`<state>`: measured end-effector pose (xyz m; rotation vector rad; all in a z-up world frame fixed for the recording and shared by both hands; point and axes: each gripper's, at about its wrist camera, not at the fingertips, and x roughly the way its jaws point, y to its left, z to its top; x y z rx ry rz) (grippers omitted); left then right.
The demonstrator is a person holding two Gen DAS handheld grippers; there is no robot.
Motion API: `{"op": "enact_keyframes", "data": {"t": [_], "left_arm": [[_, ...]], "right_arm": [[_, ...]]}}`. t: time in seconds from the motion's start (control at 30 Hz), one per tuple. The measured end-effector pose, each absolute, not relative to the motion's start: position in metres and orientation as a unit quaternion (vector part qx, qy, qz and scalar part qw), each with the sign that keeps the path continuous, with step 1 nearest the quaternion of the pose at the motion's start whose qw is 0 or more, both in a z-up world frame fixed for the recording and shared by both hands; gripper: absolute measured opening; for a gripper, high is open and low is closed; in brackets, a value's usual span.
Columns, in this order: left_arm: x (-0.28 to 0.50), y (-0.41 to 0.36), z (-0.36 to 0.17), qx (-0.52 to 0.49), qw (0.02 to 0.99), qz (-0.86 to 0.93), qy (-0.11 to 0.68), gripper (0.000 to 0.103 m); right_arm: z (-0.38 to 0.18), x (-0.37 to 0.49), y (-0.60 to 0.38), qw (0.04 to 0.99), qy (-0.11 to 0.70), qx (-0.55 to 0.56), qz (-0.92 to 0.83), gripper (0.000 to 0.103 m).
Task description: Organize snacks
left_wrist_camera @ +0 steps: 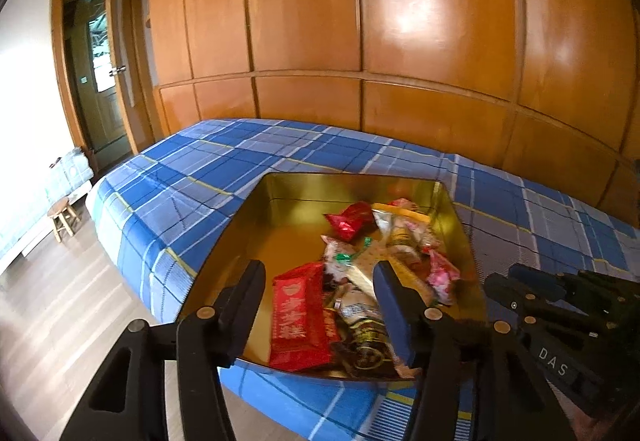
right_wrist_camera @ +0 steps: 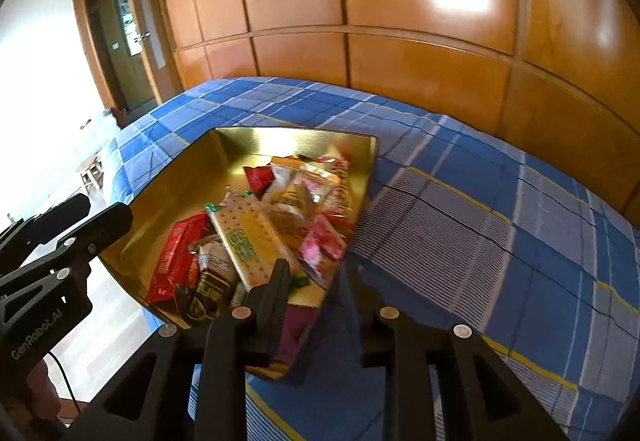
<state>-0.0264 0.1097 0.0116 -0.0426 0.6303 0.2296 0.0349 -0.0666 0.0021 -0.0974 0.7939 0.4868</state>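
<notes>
The snacks (right_wrist_camera: 256, 237) are heaped in the gold tin (left_wrist_camera: 256, 241) at the bed's near edge. Both the left gripper (left_wrist_camera: 320, 305) and the right gripper (right_wrist_camera: 316, 281) are parted and empty; any stray packet is best lifted clear over the tin's rim.

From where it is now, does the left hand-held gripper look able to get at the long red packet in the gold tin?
Probably yes. The left hand-held gripper is open right above the red packet, which lies on top at the open tin's near edge, uncovered.
</notes>
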Motion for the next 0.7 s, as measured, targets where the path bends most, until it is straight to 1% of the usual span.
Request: {"op": "enact_keyframes", "data": {"t": [0.4, 0.53, 0.7], "left_arm": [[-0.028, 0.075, 0.015, -0.010, 0.950, 0.073, 0.303, 0.075], [-0.029, 0.076, 0.014, -0.009, 0.950, 0.078, 0.303, 0.081], [-0.030, 0.083, 0.014, -0.013, 0.949, 0.093, 0.302, 0.085]], "right_arm": [[0.004, 0.018, -0.103, 0.913, 0.363, -0.022, 0.184, 0.027], [0.004, 0.016, -0.104, 0.914, 0.362, -0.019, 0.180, 0.028], [0.003, 0.012, -0.098, 0.915, 0.357, -0.026, 0.186, 0.029]]}}
